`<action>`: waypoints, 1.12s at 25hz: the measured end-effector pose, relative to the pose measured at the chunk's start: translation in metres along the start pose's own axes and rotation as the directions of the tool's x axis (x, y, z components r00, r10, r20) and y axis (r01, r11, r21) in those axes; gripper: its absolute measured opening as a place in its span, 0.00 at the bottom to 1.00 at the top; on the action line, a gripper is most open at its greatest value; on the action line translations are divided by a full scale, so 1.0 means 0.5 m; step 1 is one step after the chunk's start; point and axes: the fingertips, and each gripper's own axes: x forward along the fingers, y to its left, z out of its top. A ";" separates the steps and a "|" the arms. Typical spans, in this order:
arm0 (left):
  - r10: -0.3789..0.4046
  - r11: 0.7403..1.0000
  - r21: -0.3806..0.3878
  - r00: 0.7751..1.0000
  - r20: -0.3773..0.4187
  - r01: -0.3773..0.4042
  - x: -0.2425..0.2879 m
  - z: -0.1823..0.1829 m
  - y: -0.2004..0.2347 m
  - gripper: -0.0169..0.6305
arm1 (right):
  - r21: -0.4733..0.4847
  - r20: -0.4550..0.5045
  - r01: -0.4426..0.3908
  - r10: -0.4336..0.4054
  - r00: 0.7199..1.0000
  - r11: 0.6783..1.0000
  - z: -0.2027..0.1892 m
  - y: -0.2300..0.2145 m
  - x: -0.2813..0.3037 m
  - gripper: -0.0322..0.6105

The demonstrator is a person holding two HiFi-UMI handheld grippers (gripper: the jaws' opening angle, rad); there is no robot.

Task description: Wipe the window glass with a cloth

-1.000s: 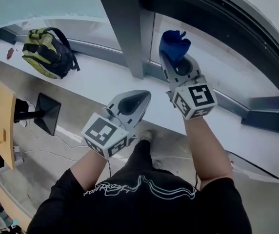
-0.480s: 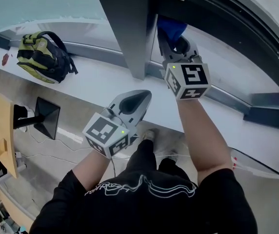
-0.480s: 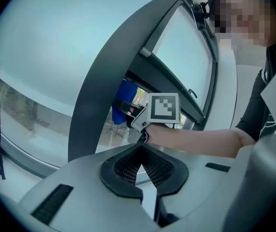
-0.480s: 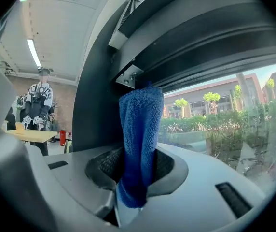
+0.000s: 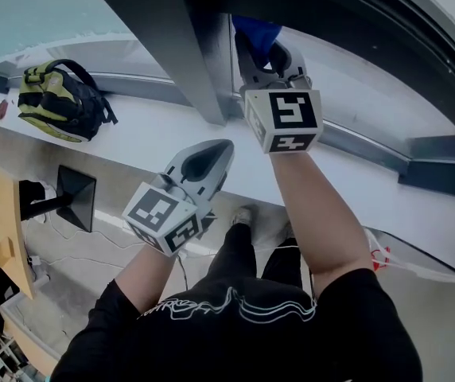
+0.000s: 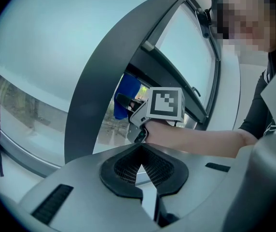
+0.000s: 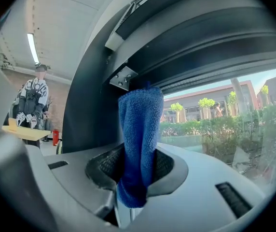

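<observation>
Our right gripper point(image 5: 261, 52) clamps a fuzzy blue microfibre cloth point(image 7: 139, 139), raised near the clear window glass point(image 7: 215, 129) beside the dark metal frame point(image 7: 92, 105). Our left gripper point(image 6: 142, 170) hangs lower, its jaws together and empty.

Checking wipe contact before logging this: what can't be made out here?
- Head view: tip of the blue cloth, behind the dark window frame.
- Right gripper view: whether the blue cloth meets the glass; seen end-on.
- Left gripper view: blue cloth small, partly behind the window frame.
</observation>
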 end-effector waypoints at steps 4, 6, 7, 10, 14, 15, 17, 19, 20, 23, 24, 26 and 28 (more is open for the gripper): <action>0.005 1.000 -0.008 1.000 -0.011 -0.005 0.024 -0.011 -0.010 0.03 | 0.001 0.003 0.012 -0.012 1.000 1.000 -0.005 -0.033 -0.026 0.19; 0.003 1.000 -0.003 1.000 -0.017 -0.003 0.038 -0.014 -0.019 0.03 | 0.002 0.007 0.023 -0.023 1.000 1.000 -0.007 -0.056 -0.046 0.20; 0.003 1.000 -0.001 1.000 -0.020 -0.003 0.045 -0.015 -0.025 0.03 | 0.003 0.007 0.030 -0.030 1.000 1.000 -0.009 -0.068 -0.057 0.19; -0.002 1.000 -0.002 1.000 -0.031 0.001 0.069 -0.024 -0.047 0.03 | 0.010 0.005 0.050 -0.050 0.999 0.999 -0.016 -0.106 -0.091 0.19; -0.009 1.000 -0.004 0.999 -0.053 0.009 0.111 -0.045 -0.087 0.03 | 0.007 0.008 0.078 -0.078 0.997 0.997 -0.028 -0.166 -0.142 0.19; -0.013 1.000 -0.004 0.998 -0.058 0.013 0.123 -0.050 -0.099 0.03 | 0.005 0.008 0.084 -0.084 0.996 0.996 -0.031 -0.183 -0.156 0.20; -0.027 1.000 0.001 0.997 -0.070 0.027 0.147 -0.061 -0.125 0.03 | -0.001 0.010 0.098 -0.098 0.995 0.995 -0.037 -0.217 -0.185 0.19; -0.040 0.999 0.004 0.996 -0.078 0.041 0.174 -0.071 -0.155 0.03 | -0.004 0.011 0.113 -0.113 0.994 0.994 -0.042 -0.254 -0.215 0.19; -0.047 0.999 0.005 0.996 -0.080 0.047 0.189 -0.075 -0.172 0.03 | -0.004 0.012 0.120 -0.120 0.993 0.993 -0.044 -0.273 -0.232 0.20; -0.066 0.998 0.009 0.994 -0.090 0.067 0.234 -0.090 -0.228 0.03 | -0.009 0.013 0.140 -0.140 0.990 0.990 -0.047 -0.332 -0.286 0.20; -0.073 0.997 0.009 0.993 -0.094 0.074 0.247 -0.096 -0.246 0.03 | -0.018 0.015 0.146 -0.146 0.989 0.989 -0.046 -0.350 -0.305 0.20; -0.086 0.996 0.006 0.991 -0.103 0.087 0.273 -0.106 -0.278 0.03 | -0.037 0.017 0.158 -0.158 0.987 0.987 -0.045 -0.386 -0.337 0.20; -0.098 0.995 0.001 0.989 -0.110 0.099 0.296 -0.113 -0.301 0.03 | -0.046 0.013 0.173 -0.172 0.985 0.984 -0.047 -0.420 -0.363 0.20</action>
